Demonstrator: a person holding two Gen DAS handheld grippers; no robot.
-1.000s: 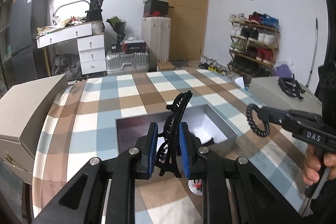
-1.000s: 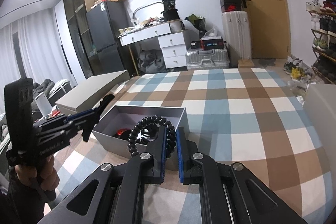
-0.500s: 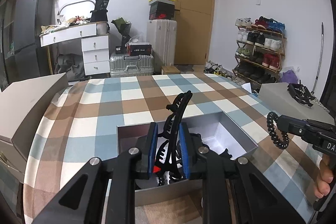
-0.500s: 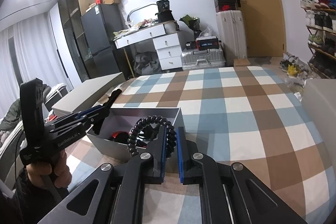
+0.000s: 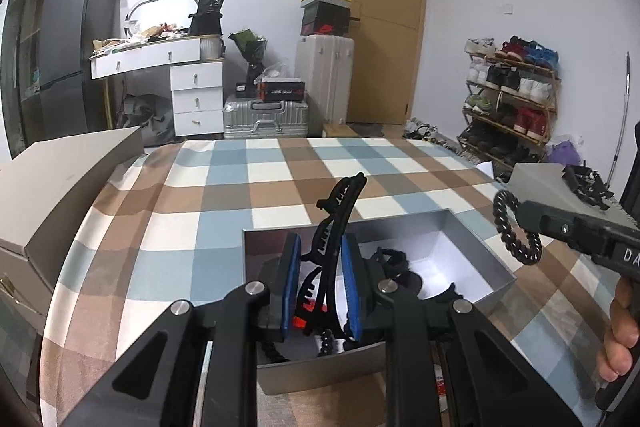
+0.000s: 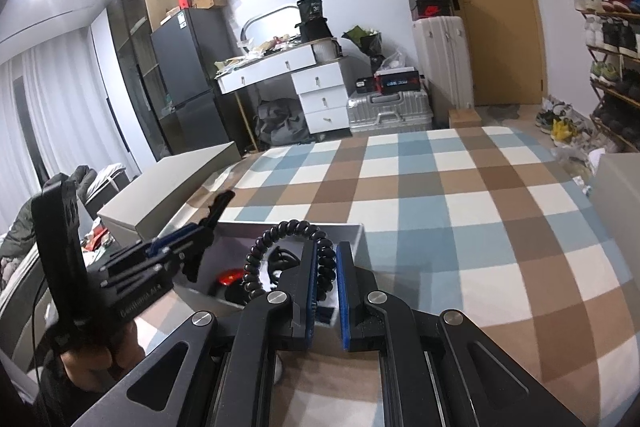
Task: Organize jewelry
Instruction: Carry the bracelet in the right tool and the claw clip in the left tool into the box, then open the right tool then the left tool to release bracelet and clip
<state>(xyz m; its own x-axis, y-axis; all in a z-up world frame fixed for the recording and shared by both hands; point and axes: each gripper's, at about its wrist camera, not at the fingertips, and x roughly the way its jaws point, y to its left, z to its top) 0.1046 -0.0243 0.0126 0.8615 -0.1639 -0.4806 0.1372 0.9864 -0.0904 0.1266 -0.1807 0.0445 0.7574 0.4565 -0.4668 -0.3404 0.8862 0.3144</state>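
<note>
We see the checked desk (image 5: 168, 227) first, carrying an open grey box (image 5: 460, 239) at 6 o'clock in both views. Already inside it lie some dark pieces and something red (image 6: 232, 277), so we judge the sorting partly done. Our left hand-held gripper (image 5: 320, 283) is closed on a black hair claw (image 5: 340, 211), raised over the box's near half. Our right hand-held gripper (image 6: 325, 283) pinches a black coil band (image 6: 288, 231) above the box's right wall. Both still need dropping in; more dark items wait on a grey lid (image 5: 548, 183) at 3 o'clock.
</note>
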